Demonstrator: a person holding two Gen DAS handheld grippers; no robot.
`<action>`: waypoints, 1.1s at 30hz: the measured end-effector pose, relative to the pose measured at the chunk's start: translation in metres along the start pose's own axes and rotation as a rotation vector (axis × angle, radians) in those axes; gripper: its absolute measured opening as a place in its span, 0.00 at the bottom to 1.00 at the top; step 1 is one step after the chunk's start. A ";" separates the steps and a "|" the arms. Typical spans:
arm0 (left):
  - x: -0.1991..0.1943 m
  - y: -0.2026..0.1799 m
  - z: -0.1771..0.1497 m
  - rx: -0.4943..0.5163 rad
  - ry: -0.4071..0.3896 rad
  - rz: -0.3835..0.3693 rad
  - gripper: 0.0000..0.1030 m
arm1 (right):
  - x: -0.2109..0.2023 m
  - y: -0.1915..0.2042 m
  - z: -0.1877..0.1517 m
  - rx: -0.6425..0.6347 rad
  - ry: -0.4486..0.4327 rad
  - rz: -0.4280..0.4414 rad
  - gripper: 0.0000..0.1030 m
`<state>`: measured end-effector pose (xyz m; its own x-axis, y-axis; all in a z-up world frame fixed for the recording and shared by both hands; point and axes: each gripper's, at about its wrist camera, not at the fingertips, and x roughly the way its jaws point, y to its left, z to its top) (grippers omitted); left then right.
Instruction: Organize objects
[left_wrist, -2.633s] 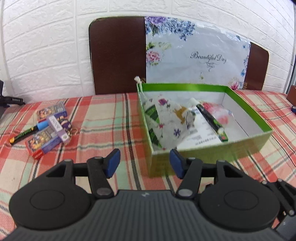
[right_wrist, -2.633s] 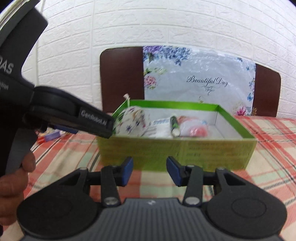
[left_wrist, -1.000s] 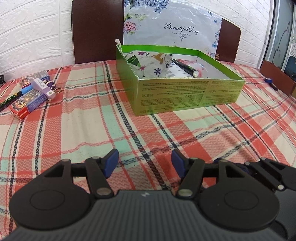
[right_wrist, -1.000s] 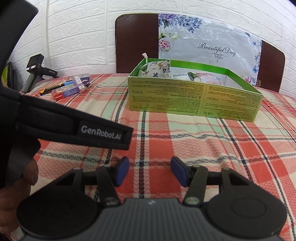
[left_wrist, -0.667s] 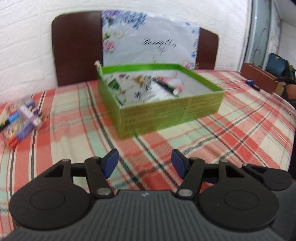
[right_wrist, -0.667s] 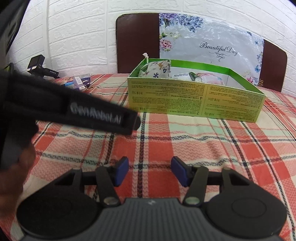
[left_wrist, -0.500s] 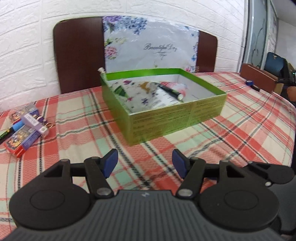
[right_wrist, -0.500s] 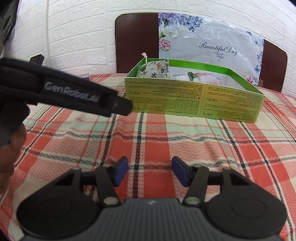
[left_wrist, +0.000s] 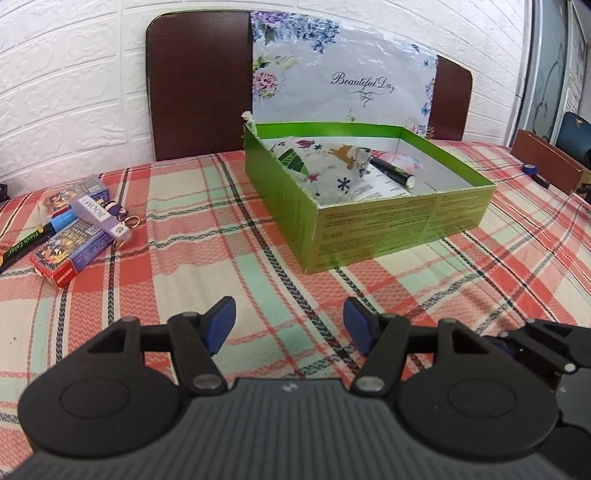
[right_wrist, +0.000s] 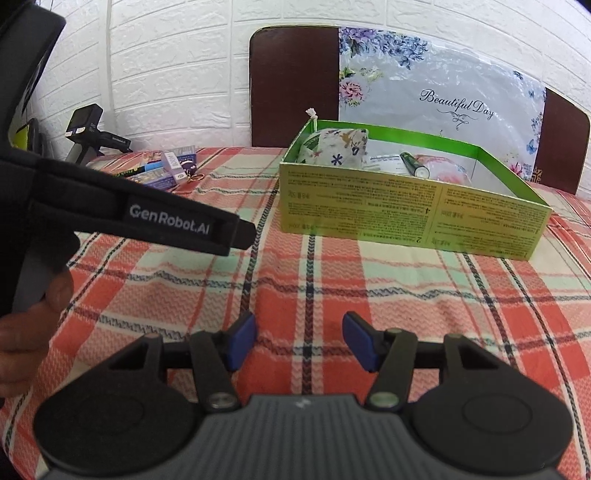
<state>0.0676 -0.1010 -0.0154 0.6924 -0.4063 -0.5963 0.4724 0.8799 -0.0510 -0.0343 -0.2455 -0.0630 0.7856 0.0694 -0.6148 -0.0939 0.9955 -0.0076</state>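
Lying up-left of the left tool (left_wrist: 289, 320), the card boxes (left_wrist: 70, 245) are nearer it; both tools are spread, nothing held.

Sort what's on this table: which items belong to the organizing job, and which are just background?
Part of the job:
- green box
- floral pouch and black pen, inside the box
- two card packs, purple keychain, marker, loose on the cloth
- left claw, right claw, both open and empty

Just lying about:
- chair
- floral bag
- spare handheld device
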 end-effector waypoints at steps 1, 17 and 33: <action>0.003 0.000 0.000 -0.012 0.010 0.015 0.64 | -0.004 -0.003 -0.001 0.017 -0.015 -0.026 0.52; -0.005 0.059 -0.002 -0.169 0.011 0.256 0.64 | 0.020 0.038 0.032 -0.036 -0.052 0.089 0.52; -0.024 0.242 0.005 -0.578 -0.034 0.335 0.64 | 0.228 0.143 0.182 -0.072 0.041 0.381 0.74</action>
<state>0.1676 0.1201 -0.0098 0.7722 -0.0868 -0.6294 -0.1333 0.9464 -0.2942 0.2432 -0.0761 -0.0608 0.6612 0.4294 -0.6151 -0.4179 0.8918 0.1733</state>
